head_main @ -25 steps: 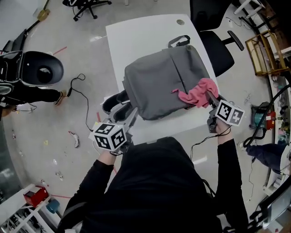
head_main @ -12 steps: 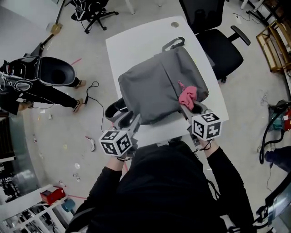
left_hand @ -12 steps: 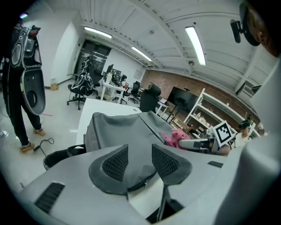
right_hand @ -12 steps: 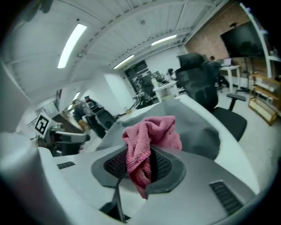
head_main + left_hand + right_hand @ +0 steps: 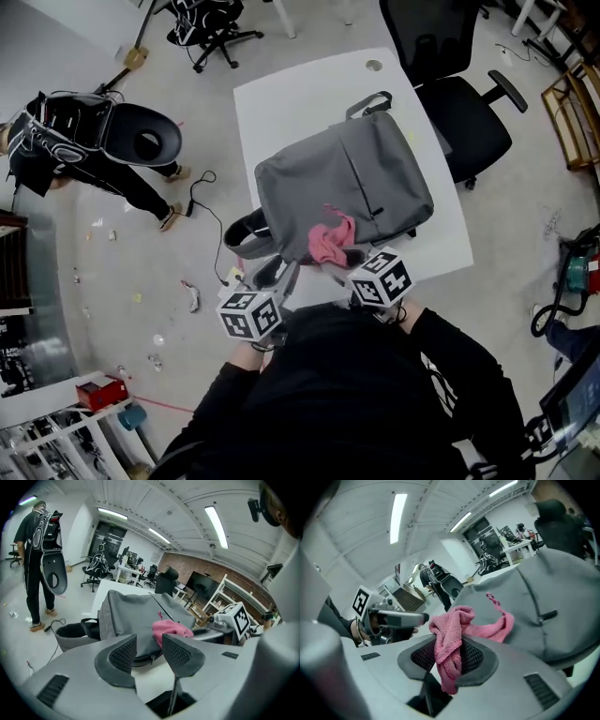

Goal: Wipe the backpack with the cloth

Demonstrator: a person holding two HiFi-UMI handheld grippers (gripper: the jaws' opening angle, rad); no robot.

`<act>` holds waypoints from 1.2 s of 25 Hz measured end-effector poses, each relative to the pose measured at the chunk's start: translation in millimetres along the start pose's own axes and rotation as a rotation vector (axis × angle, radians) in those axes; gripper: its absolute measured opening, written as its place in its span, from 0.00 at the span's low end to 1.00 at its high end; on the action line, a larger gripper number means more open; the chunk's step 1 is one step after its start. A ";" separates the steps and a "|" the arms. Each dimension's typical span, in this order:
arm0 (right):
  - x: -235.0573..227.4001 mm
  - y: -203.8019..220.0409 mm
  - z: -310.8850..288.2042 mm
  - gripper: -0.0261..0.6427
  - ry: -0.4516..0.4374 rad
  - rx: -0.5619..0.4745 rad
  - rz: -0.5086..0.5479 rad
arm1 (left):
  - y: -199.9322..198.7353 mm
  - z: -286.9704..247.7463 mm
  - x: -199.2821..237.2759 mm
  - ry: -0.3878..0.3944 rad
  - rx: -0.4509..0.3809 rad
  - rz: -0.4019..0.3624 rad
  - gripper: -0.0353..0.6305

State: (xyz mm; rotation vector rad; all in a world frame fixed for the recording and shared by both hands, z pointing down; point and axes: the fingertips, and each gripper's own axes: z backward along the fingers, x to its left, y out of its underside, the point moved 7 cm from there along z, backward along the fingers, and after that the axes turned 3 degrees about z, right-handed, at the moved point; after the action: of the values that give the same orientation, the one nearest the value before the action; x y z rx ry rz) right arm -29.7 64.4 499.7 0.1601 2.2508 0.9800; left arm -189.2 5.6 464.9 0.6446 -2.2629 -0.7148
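Note:
A grey backpack [image 5: 342,187] lies flat on the white table [image 5: 281,103]; it also fills the left gripper view [image 5: 131,613] and the right gripper view [image 5: 562,592]. My right gripper [image 5: 344,260] is shut on a pink cloth [image 5: 330,242], which rests bunched on the backpack's near edge. Between the pads the cloth [image 5: 452,634] is pinched, one end trailing onto the grey fabric. My left gripper [image 5: 274,274] hovers at the backpack's near left corner, open, with nothing between its fingers [image 5: 124,654]. The cloth [image 5: 171,630] lies just beyond them.
A black shoulder strap [image 5: 246,232] hangs over the table's left edge. A black office chair [image 5: 459,94] stands to the right of the table. A person in black [image 5: 66,141] stands on the floor at the upper left, near a cable [image 5: 202,202].
My right gripper has swept the pink cloth leftward along the backpack's near part, from its right corner to the middle. The left gripper has edged closer to the backpack.

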 end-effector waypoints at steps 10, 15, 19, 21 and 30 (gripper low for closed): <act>-116.6 -69.7 167.3 0.21 0.779 -0.274 -0.107 | 6.4 -36.6 58.1 -0.036 0.192 -0.195 0.58; -142.8 -60.6 144.6 0.21 0.779 -0.104 -0.208 | 6.0 -45.6 64.8 0.002 0.234 -0.229 0.48; -129.9 -37.7 126.6 0.20 0.713 -0.123 -0.374 | -7.1 -38.9 95.8 0.000 0.226 -0.297 0.18; -113.7 -33.0 114.0 0.20 0.649 -0.115 -0.412 | -20.0 -36.9 123.6 -0.010 0.203 -0.275 0.18; -39.8 -11.6 58.6 0.19 0.504 -0.037 -0.378 | -72.9 -37.8 190.6 -0.159 0.089 -0.252 0.18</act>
State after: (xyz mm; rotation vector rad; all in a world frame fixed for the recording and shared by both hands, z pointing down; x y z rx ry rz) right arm 39.1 77.5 483.8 -0.5698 2.5704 0.9221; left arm -268.9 -175.8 526.7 0.9584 -2.3954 -0.8134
